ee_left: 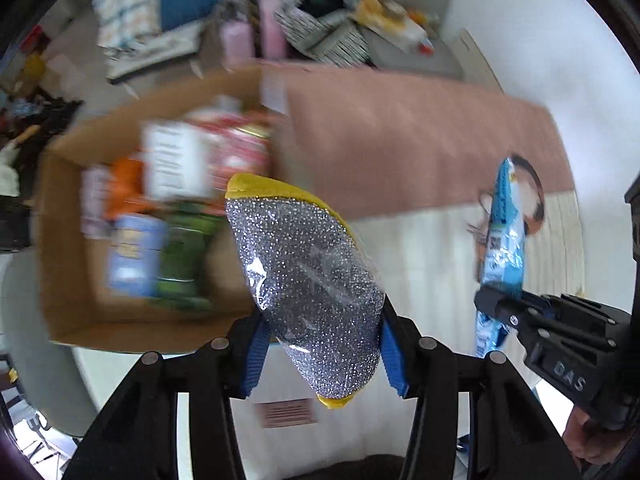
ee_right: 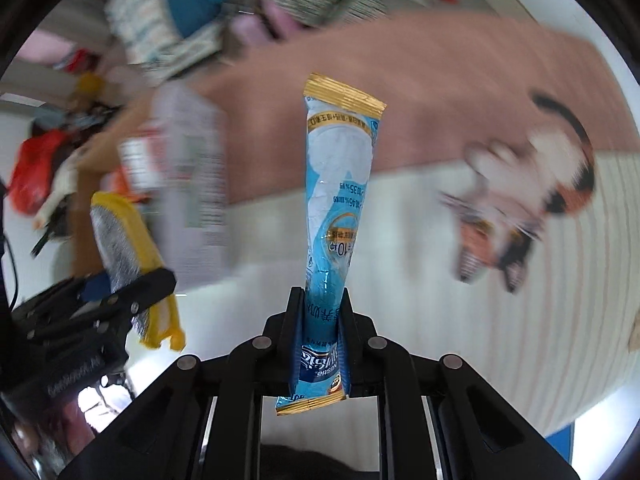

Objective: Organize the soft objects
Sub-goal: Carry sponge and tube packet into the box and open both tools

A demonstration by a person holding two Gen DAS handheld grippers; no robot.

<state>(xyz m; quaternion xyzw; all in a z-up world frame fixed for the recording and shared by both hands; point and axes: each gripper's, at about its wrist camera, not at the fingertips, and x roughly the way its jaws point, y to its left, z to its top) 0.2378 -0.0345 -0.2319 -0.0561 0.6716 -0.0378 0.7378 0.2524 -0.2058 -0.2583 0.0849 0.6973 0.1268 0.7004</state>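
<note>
Left gripper [ee_left: 322, 350]: closed on a scouring pad [ee_left: 308, 280], blue ribbed pads [ee_left: 254, 354] pressing its two flanks. Glittering silver mesh over a yellow sponge backing, wrapped in crinkled clear film, oval in outline, tilted up and leftward out of the fingers. Beyond and left of the pad, an open cardboard box [ee_left: 64, 312], plain brown walls, packed with blurred printed packages in red, white, orange, green and pale blue. Ahead and to the right, a dusty-pink cloth [ee_left: 400, 136], flat and matte, over a white ribbed cover [ee_left: 424, 272].

Right gripper [ee_right: 320, 336]: narrowed to a slim gap, clamped on a stick sachet [ee_right: 340, 184]. Long, thin, glossy foil, light blue and white with gold crimped seals at both ends, standing upright from the fingers and leaning slightly right at the top; lower seal poking out beneath the fingers. Right of the sachet, a cartoon face print [ee_right: 536, 176] in white, black and orange on the ribbed cover, smeared by blur. Left of it, the pad seen edge-on in the other gripper, near the box. Farther ahead, a jumble of patterned fabrics and bags, too blurred to identify.
</note>
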